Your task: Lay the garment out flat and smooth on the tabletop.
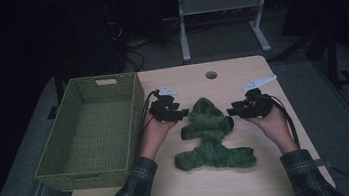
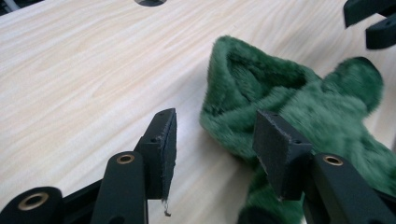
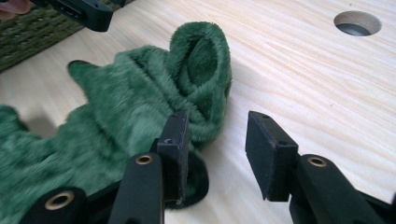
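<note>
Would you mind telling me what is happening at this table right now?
A person holds a gripper in each hand on either side of a fuzzy green garment lying crumpled on the wooden table. The left gripper and the right gripper are both open, with nothing clamped between their pads; the garment's hooded end lies just beyond them. A woven green basket stands at the table's left side with nothing in it.

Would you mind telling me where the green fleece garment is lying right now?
In the high view the green fleece garment lies crumpled on the wooden table, between the left gripper and right gripper, right of the woven basket.
</note>
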`<control>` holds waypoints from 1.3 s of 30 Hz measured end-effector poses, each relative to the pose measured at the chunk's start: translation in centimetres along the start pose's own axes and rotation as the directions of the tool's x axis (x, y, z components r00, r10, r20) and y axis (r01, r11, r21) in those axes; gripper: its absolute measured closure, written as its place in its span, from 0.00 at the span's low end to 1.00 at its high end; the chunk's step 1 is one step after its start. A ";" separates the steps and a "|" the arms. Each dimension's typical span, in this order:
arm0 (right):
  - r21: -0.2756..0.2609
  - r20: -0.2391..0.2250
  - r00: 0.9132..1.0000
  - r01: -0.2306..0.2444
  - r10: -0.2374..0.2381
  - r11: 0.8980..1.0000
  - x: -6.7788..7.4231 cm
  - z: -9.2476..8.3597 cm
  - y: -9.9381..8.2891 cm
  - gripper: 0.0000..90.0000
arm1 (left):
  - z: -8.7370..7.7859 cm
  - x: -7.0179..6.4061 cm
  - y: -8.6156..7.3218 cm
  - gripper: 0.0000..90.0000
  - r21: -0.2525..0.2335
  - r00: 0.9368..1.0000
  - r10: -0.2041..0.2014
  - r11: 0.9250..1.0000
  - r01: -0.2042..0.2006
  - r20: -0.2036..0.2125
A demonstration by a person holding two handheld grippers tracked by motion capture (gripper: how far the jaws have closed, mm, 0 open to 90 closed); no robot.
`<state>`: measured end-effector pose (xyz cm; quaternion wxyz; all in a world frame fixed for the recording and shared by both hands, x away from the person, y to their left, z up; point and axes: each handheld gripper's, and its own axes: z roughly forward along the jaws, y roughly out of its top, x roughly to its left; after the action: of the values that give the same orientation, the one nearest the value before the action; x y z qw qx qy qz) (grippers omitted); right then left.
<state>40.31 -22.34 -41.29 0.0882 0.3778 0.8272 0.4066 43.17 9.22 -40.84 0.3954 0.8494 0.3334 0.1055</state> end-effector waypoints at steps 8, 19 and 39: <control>0.022 0.003 1.000 -0.003 0.003 1.000 -0.6 2.7 1.3 0.66 | 2.5 0.9 0.6 0.52 0.028 0.999 -0.002 1.000 0.001 0.039; 0.074 -0.017 1.000 -0.023 0.024 0.997 -0.8 5.5 0.7 0.67 | 5.0 0.1 0.1 0.50 0.094 0.998 0.009 0.995 -0.015 0.069; 0.084 -0.005 1.000 0.005 -0.004 0.996 -0.9 5.5 0.6 0.96 | 4.5 0.6 -0.5 1.00 0.159 0.995 -0.007 0.987 -0.009 0.103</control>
<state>43.74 -19.36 -44.59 0.0712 0.3783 0.8445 0.3724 45.38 7.13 -44.22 0.3428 0.8827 0.3195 0.0346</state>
